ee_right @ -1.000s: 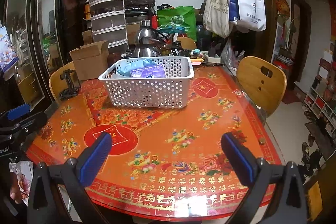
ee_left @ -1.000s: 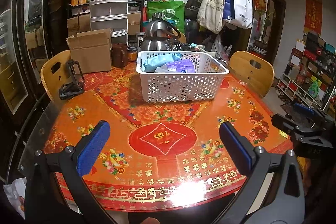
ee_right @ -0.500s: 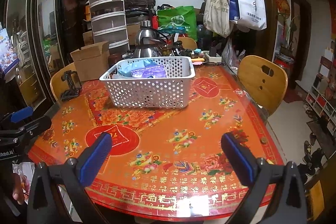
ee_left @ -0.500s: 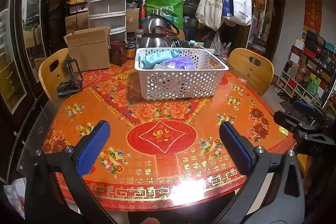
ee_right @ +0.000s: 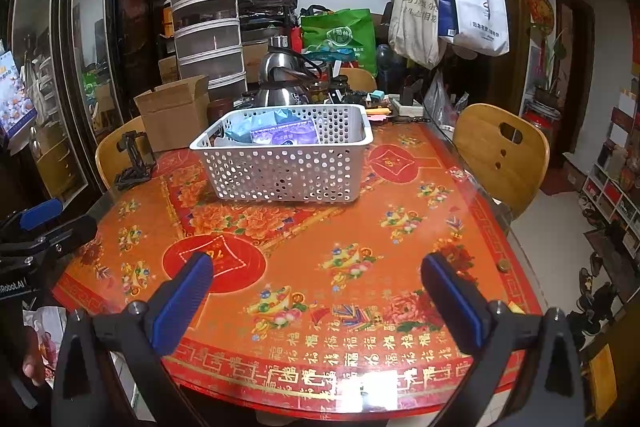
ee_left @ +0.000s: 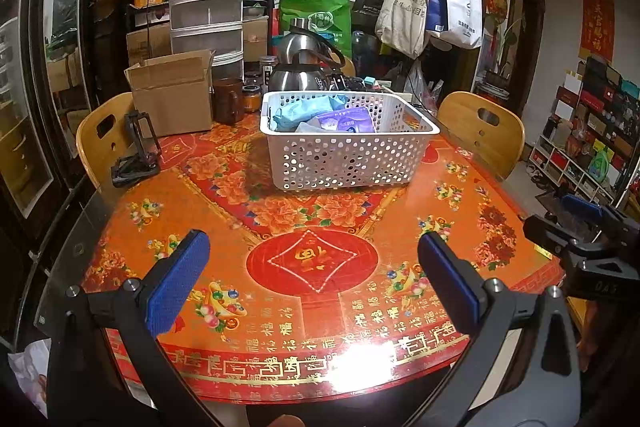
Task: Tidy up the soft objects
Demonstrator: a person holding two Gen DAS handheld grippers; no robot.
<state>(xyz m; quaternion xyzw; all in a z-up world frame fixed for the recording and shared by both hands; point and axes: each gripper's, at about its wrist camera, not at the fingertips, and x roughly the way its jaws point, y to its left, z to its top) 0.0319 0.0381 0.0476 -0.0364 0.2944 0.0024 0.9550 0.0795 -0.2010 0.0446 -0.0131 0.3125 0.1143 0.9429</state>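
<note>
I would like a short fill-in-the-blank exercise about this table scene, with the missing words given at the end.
1. The soft packs lie inside the white perforated ____.
2. Both the left gripper and the right gripper are ____ and hold nothing.
3. The open cardboard box stands on the table to the ____ of the white container, seen from the left wrist camera.
4. Several tote bags ____ from the coat rack behind the table.

Missing words: basket; open; left; hang

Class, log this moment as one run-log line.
left gripper: open, empty | right gripper: open, empty | soft packs: in white basket | table: front bare
</note>
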